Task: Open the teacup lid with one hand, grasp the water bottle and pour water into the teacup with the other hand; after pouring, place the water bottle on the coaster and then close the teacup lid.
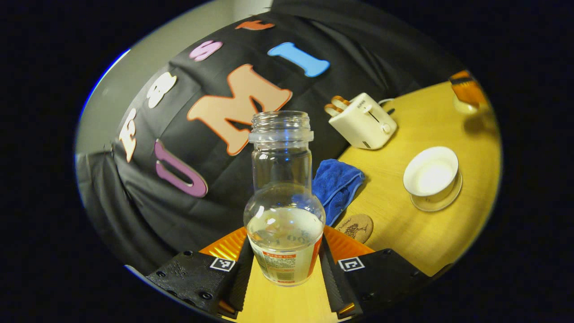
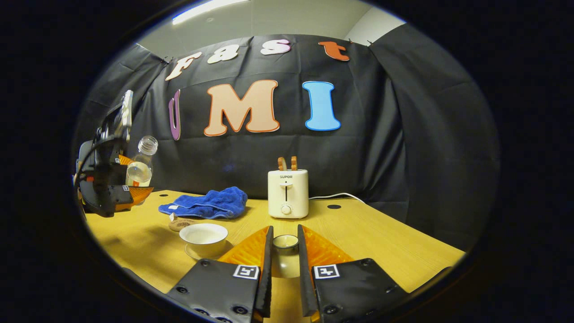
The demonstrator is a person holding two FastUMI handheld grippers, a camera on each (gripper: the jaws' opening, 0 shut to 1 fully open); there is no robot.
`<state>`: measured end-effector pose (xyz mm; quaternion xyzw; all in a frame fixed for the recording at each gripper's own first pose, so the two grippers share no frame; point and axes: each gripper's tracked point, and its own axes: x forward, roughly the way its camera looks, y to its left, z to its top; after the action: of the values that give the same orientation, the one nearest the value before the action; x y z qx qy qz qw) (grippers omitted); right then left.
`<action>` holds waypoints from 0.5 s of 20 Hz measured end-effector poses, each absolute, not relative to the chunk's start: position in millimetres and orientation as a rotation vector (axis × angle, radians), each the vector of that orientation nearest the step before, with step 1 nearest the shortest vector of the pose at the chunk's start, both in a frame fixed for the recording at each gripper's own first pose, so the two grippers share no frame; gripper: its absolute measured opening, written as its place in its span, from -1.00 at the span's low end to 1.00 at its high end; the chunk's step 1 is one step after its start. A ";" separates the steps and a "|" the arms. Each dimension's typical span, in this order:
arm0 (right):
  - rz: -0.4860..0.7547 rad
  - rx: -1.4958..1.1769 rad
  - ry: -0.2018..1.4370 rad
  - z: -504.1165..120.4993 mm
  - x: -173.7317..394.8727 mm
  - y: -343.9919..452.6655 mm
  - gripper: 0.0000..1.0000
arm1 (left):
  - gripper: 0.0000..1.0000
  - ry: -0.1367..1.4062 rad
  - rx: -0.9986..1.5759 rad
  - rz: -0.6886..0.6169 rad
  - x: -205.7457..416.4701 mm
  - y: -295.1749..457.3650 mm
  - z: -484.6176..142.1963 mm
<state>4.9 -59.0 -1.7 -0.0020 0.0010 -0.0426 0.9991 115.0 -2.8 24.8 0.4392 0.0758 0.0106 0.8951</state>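
1. Left gripper view: the left gripper [image 1: 284, 264] clamps the water bottle [image 1: 284, 202] low on its body, both black fingers [image 1: 240, 269] pressing its sides; the bottle is uncapped and about a third full.
2. That same bottle and gripper [image 2: 117, 188] appear at the far left of the right gripper view, raised above the left edge of the table [image 2: 381, 242], the bottle [image 2: 140, 163] leaning a little to the right.
3. Right gripper view: the right gripper [image 2: 285, 255] is clenched on the teacup lid [image 2: 285, 242] by its knob, held over the near middle of the table.
4. The teacup [image 2: 204, 237] stands uncovered on its saucer [image 2: 193, 255], just left of the right gripper's orange finger (whether it holds water cannot be told).
5. The round coaster [image 2: 180, 223] lies bare just behind the cup, touching the near edge of the blue towel [image 2: 206, 204].
6. The toaster [image 2: 288, 193] stands by the far edge, right of the towel, its cord [image 2: 336, 195] trailing right.
7. Open tabletop stretches to the right of the toaster and gripper as far as the table's right edge; a narrower bare strip lies between the cup and the left edge.
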 end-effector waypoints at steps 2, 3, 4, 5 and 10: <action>-0.095 -0.003 0.003 -1.6 3.7 -66.3 -0.41 | 0.36 0.166 1.013 -0.018 117.8 -14.3 17.9; -0.100 -0.004 0.003 -1.4 2.5 -70.0 -0.40 | 0.36 0.164 1.064 -0.028 118.5 -18.6 15.6; -0.104 -0.003 0.003 -0.9 2.4 -72.7 -0.40 | 0.36 0.155 1.121 -0.043 120.0 -23.9 15.0; -0.107 -0.003 0.002 -0.8 1.1 -74.5 -0.40 | 0.36 0.149 1.174 -0.061 120.9 -29.3 12.9; -0.108 -0.004 0.002 -0.7 1.5 -75.4 -0.40 | 0.34 0.162 1.312 -0.103 126.4 -41.5 1.7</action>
<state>1.5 -75.4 -0.7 -0.0022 0.0010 -0.0540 0.9985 126.4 -41.5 1.7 0.6090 0.0751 -0.0478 0.7882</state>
